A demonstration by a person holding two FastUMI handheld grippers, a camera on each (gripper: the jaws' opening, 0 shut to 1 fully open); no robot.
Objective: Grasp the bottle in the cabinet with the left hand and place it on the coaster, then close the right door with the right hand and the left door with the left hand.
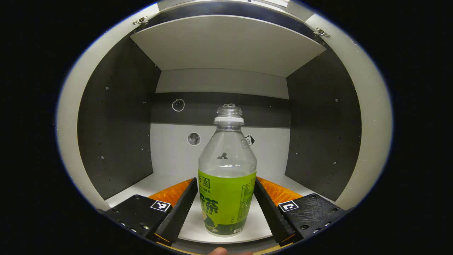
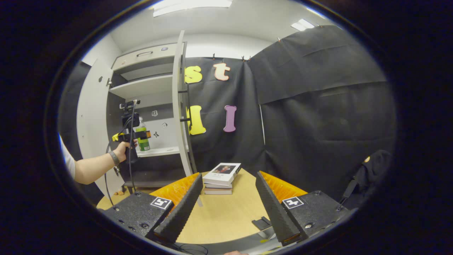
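Note:
A clear bottle (image 1: 227, 184) with a green label and no cap stands upright on the cabinet's lower shelf (image 1: 166, 177). My left gripper (image 1: 225, 179) is open, with one finger on each side of the bottle's label and the tips close against it. In the right gripper view, a hand holds that left gripper (image 2: 139, 135) at the bottle (image 2: 143, 136) inside the cabinet. My right gripper (image 2: 229, 174) hangs open over the wooden table (image 2: 226, 212) with nothing between its fingers. The right door (image 2: 179, 106) stands open, edge-on. The left door (image 2: 90, 124) is open too.
An upper shelf (image 1: 226, 46) spans the cabinet above the bottle, and dark side walls (image 1: 116, 124) close in on both sides. A stack of books (image 2: 223, 175) lies on the table ahead of my right gripper. A small dark flat piece (image 2: 262, 223) sits near the table's front edge.

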